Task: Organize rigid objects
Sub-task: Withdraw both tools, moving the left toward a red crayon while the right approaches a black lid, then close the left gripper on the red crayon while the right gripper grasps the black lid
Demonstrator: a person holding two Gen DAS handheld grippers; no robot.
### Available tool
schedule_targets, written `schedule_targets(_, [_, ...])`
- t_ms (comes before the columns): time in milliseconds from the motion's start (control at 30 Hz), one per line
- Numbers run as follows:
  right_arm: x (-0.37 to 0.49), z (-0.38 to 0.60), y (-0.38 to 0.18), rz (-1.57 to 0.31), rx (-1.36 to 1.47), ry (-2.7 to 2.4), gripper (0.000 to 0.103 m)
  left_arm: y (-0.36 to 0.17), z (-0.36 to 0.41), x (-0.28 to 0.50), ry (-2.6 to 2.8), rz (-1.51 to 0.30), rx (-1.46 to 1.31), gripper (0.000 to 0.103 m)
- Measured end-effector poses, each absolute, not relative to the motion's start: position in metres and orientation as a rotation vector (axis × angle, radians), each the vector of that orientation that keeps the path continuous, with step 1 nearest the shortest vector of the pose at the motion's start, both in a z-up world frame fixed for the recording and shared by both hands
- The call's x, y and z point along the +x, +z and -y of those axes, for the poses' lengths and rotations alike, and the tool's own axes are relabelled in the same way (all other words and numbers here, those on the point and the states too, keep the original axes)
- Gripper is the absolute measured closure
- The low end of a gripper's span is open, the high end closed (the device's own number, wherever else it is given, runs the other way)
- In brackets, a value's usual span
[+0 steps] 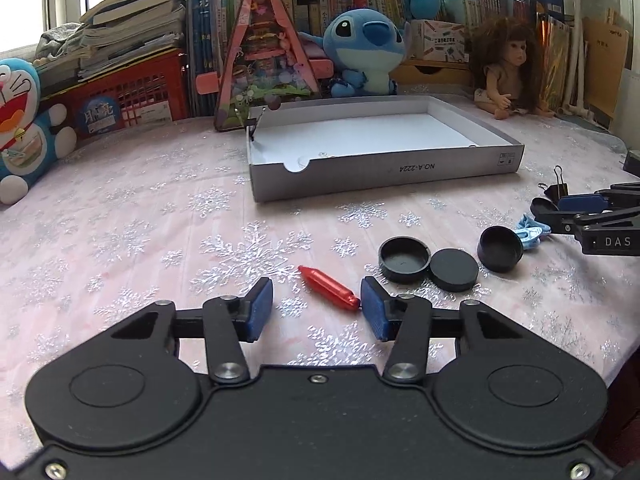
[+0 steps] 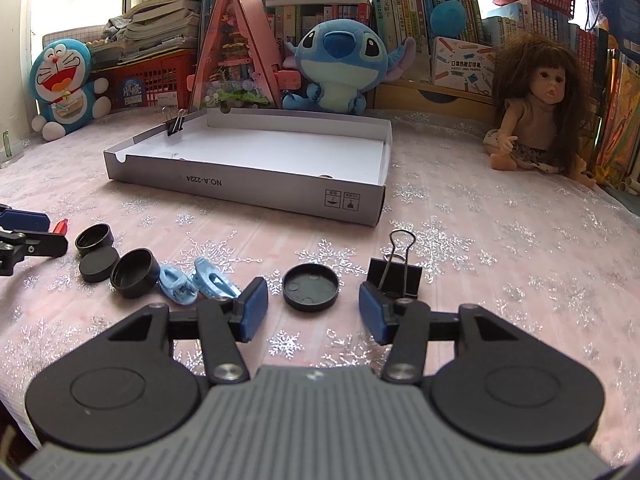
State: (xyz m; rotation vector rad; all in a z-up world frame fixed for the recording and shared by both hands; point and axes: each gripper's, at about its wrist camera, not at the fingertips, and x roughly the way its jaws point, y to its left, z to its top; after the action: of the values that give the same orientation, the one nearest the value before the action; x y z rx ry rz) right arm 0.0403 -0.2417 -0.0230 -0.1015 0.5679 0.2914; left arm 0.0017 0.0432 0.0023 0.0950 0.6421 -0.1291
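A red crayon-shaped stick lies on the cloth between the fingers of my left gripper. Its near end is at the right pad; the jaws stand apart and do not press on it. My right gripper is open too, with a flat black lid lying just ahead between its fingertips. A black binder clip stands behind its right finger. Three black caps and two light-blue clips lie between the grippers. A shallow grey box sits farther back.
Another binder clip is clipped on the box's far left rim. Plush toys, a doll, a pink triangular toy house, a red basket and stacked books line the back edge. The tabletop wears a pink snowflake cloth.
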Motion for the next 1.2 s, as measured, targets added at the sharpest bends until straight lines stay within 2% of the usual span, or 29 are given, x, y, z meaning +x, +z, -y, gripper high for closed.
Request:
schedule_targets(633, [0.041, 0.241, -0.024, -0.564, -0.087, 0.284, 0.037, 0.008, -0.075, 0.002, 0.027, -0.651, 0.044, 0.056])
schedule_targets(700, [0.042, 0.241, -0.024, -0.564, -0.087, 0.283, 0.037, 0.010, -0.068, -0.002, -0.004, -0.637, 0.028, 0.053])
schedule_targets(767, [0.041, 0.241, -0.024, -0.564, -0.087, 0.283, 0.036, 0.010, -0.060, -0.004, -0.012, -0.614, 0.027, 0.046])
schedule_targets(867, [0.042, 0.241, -0.024, -0.565, -0.087, 0.280, 0.035, 0.008, -0.046, -0.004, 0.003, -0.587, 0.048, 0.040])
schedule_targets(1200, [0.044, 0.237, -0.023, -0.563, -0.096, 0.289, 0.034, -0.006, -0.036, 0.009, 0.024, -0.607, 0.022, 0.048])
